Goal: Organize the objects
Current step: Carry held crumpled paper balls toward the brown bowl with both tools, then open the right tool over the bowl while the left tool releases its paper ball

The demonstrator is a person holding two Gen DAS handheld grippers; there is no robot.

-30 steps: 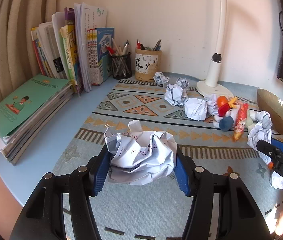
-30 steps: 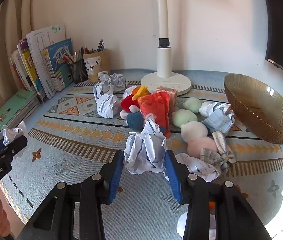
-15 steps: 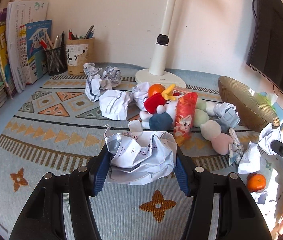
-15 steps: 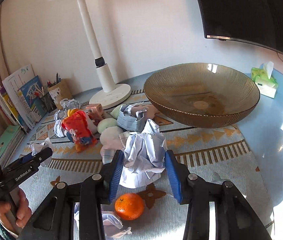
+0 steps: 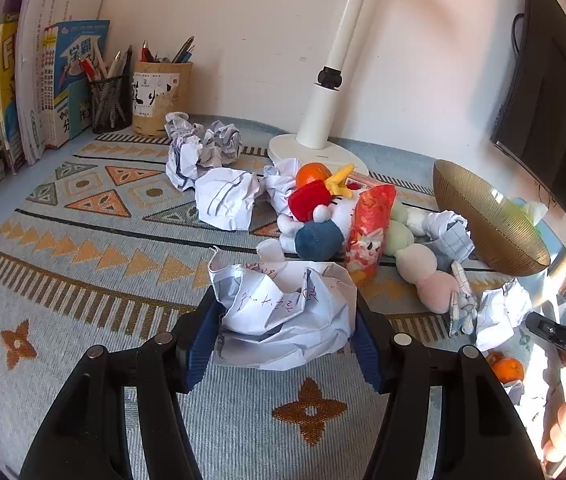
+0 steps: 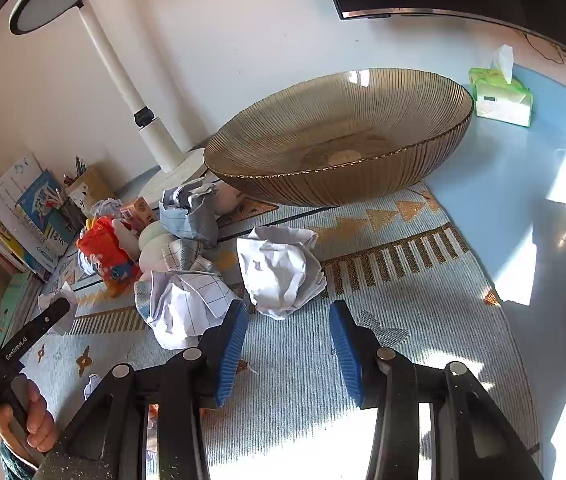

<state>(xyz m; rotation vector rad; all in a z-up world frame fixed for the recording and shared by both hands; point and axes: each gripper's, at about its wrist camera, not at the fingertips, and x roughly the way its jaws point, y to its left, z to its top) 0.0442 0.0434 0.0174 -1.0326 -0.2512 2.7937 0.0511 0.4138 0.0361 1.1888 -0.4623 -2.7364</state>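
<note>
My left gripper (image 5: 285,336) is shut on a crumpled paper ball with red writing (image 5: 285,314), held above the patterned mat. My right gripper (image 6: 289,342) is open and empty; a white crumpled paper ball (image 6: 279,270) lies on the mat just beyond its fingertips, free of them. A second, gridded paper ball (image 6: 183,308) lies at its left finger. The brown ribbed glass bowl (image 6: 423,168) stands empty behind, also in the left wrist view (image 5: 495,232). More paper balls (image 5: 225,200), a plush toy (image 5: 315,220), a red snack bag (image 5: 369,224) and oranges (image 5: 507,368) litter the mat.
A white desk lamp (image 5: 319,136) stands at the back centre. Books (image 5: 43,80) and two pen holders (image 5: 163,96) line the back left. A green tissue pack (image 6: 501,98) sits behind the bowl. A dark monitor (image 5: 551,120) hangs on the right wall. The mat ends at bare blue tabletop (image 6: 503,200).
My right gripper has opened and let go of its paper ball, which now lies on the mat in front of the bowl. My left gripper swung right, still holding its paper ball.
</note>
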